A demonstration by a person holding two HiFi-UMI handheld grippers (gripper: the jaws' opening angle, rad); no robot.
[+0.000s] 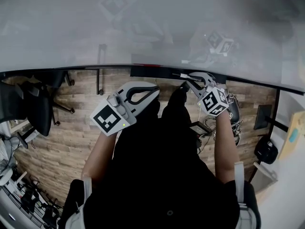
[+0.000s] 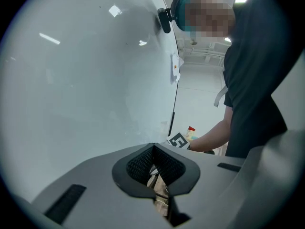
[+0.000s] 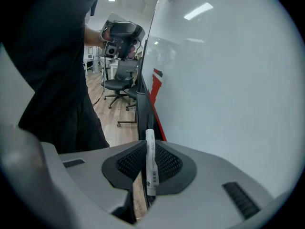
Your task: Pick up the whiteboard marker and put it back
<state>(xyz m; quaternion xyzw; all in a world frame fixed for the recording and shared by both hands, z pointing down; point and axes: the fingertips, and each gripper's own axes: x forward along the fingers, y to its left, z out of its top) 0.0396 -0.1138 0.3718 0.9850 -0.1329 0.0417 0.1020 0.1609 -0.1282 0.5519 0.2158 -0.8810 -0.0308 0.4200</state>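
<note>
A white whiteboard marker [image 3: 150, 168] with a black tip stands gripped between the pads of my right gripper [image 3: 148, 149], pointing along the black tray [image 3: 142, 104] at the foot of the whiteboard [image 3: 224, 80]. From the head view, my right gripper [image 1: 191, 81] holds the marker [image 1: 181, 75] right at the tray ledge [image 1: 143, 71]. My left gripper [image 1: 155, 88] hangs just below the ledge to the left, its jaws closed on nothing. In the left gripper view the left gripper [image 2: 153, 149] faces along the whiteboard [image 2: 86, 80].
Black office chairs [image 1: 38, 104] stand on the wood floor at the left, also seen as chairs [image 3: 116, 80] in the right gripper view. A red strip [image 3: 156, 87] runs along the board's lower edge. Cables and a dark bag [image 1: 265, 150] lie at the right.
</note>
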